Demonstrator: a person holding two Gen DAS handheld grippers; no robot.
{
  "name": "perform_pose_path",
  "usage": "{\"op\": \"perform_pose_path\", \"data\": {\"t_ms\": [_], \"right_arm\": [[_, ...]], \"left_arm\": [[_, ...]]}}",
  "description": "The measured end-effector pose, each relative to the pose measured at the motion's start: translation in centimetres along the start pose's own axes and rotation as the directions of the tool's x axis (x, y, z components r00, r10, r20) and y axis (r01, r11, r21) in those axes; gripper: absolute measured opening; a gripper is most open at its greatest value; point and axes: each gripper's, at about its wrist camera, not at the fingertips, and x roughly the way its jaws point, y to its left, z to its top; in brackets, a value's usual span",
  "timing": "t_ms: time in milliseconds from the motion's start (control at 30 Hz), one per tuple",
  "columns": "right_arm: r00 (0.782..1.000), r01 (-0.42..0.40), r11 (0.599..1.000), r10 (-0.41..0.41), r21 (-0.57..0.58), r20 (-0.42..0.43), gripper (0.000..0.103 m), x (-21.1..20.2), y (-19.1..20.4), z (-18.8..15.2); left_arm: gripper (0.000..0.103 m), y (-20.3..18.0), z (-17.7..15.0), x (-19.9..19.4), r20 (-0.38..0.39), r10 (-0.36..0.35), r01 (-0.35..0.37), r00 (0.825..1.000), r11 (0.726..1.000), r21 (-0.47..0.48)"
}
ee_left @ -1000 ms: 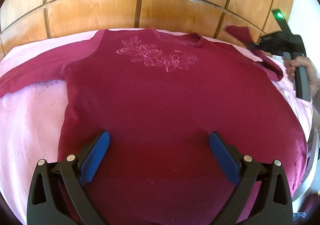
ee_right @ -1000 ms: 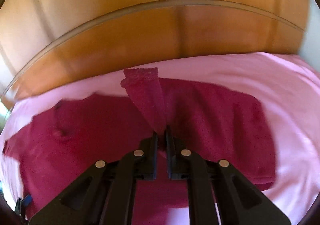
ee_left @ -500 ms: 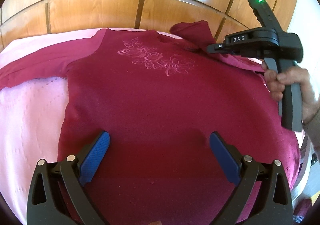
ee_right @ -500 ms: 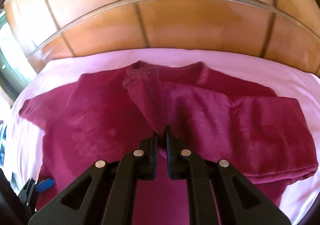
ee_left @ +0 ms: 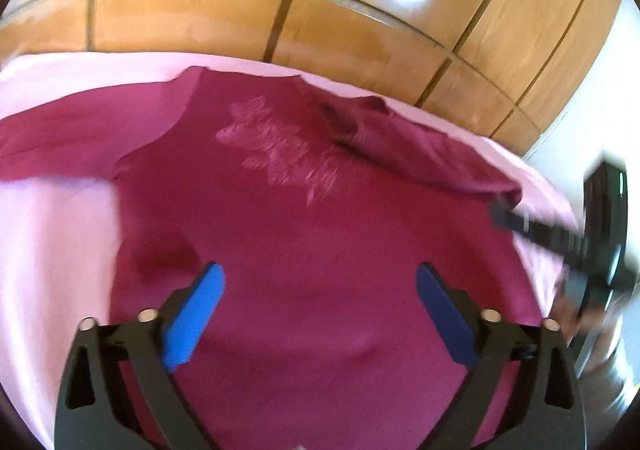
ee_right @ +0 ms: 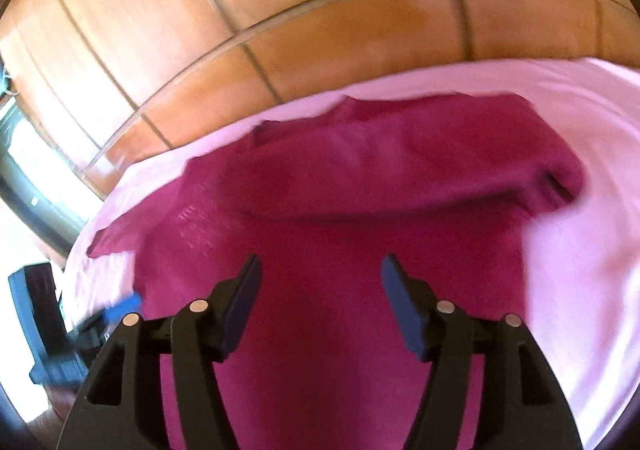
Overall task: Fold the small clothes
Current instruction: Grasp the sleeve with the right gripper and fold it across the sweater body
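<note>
A dark red sweater with pale flower embroidery lies flat on the pink bed cover. Its right sleeve lies folded across the chest; its left sleeve stretches out to the left. My left gripper is open and empty above the lower body of the sweater. My right gripper is open and empty above the sweater, and shows blurred at the right in the left wrist view. The folded sleeve lies ahead of it.
A glossy wooden headboard stands behind the bed. The pink cover runs out to the right of the sweater. The left gripper's blue pad shows at the lower left of the right wrist view.
My right gripper has let go of the right sleeve, opened and pulled back to the right. The sleeve now lies across the chest. The left gripper stays open, shifted slightly.
</note>
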Motion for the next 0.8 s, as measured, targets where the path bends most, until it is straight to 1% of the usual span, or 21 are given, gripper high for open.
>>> {"op": "perform_pose_path", "data": {"t_ms": [33,133,200,267,333,400,433,467,500,533,567,633,733,800], "right_arm": [[1.0,0.01,1.0,-0.01,0.009,0.001,0.066,-0.3,-0.5,-0.4],[1.0,0.006,0.999,-0.006,0.047,0.011,0.065,-0.9,-1.9,-1.2],[1.0,-0.001,0.996,-0.001,0.084,0.029,0.066,-1.1,-2.8,-1.2],[0.999,-0.017,0.993,0.012,0.118,0.047,0.069,-1.3,-3.5,-0.9],[0.998,-0.028,0.99,0.02,0.139,0.061,0.07,-1.5,-4.0,-0.6],[0.995,-0.063,0.98,0.047,0.186,0.088,0.078,-1.6,-4.8,0.0],[0.993,-0.085,0.974,0.064,0.212,0.102,0.08,-1.7,-5.3,0.2],[0.988,-0.117,0.961,0.088,0.249,0.125,0.083,-1.7,-5.9,0.6],[0.984,-0.142,0.951,0.106,0.276,0.144,0.086,-1.6,-6.2,1.0],[0.98,-0.166,0.94,0.122,0.297,0.159,0.088,-1.6,-6.6,1.3],[0.975,-0.19,0.929,0.14,0.317,0.174,0.09,-1.5,-6.9,1.6],[0.965,-0.228,0.909,0.165,0.349,0.203,0.094,-1.0,-7.5,2.4],[0.962,-0.231,0.899,0.153,0.373,0.226,0.096,-0.1,-8.3,4.0],[0.963,-0.218,0.893,0.13,0.395,0.236,0.097,0.4,-9.2,4.9]], "left_arm": [[0.081,0.0,0.7,0.6,-0.018,-0.017,0.017,1.0,1.0,-0.02],[0.081,-0.2,3.5,3.0,-0.062,-0.075,0.069,0.995,0.994,-0.084],[0.081,-0.7,4.9,4.1,-0.061,-0.096,0.089,0.994,0.991,-0.103],[0.081,-1.2,6.6,5.4,-0.062,-0.094,0.087,0.994,0.99,-0.112],[0.081,-1.7,8.0,7.4,-0.084,-0.078,0.067,0.993,0.99,-0.127],[0.08,-1.6,8.8,9.1,-0.1,-0.065,0.049,0.993,0.988,-0.148],[0.066,-1.5,9.3,9.8,-0.104,-0.068,0.051,0.992,0.986,-0.157],[0.042,-1.6,9.7,10.4,-0.108,-0.071,0.054,0.992,0.986,-0.159],[0.026,-1.6,10.1,10.8,-0.114,-0.079,0.06,0.99,0.986,-0.158],[0.008,-1.6,10.7,11.0,-0.111,-0.088,0.069,0.99,0.985,-0.161],[0.008,-1.5,11.1,10.5,-0.082,-0.086,0.071,0.993,0.984,-0.165],[0.007,-1.3,12.1,8.7,-0.004,-0.105,0.103,0.994,0.982,-0.156],[0.007,-0.8,13.2,5.7,0.081,-0.117,0.127,0.99,0.982,-0.137],[0.007,-0.3,13.5,4.0,0.123,-0.106,0.12,0.987,0.986,-0.116]]}}
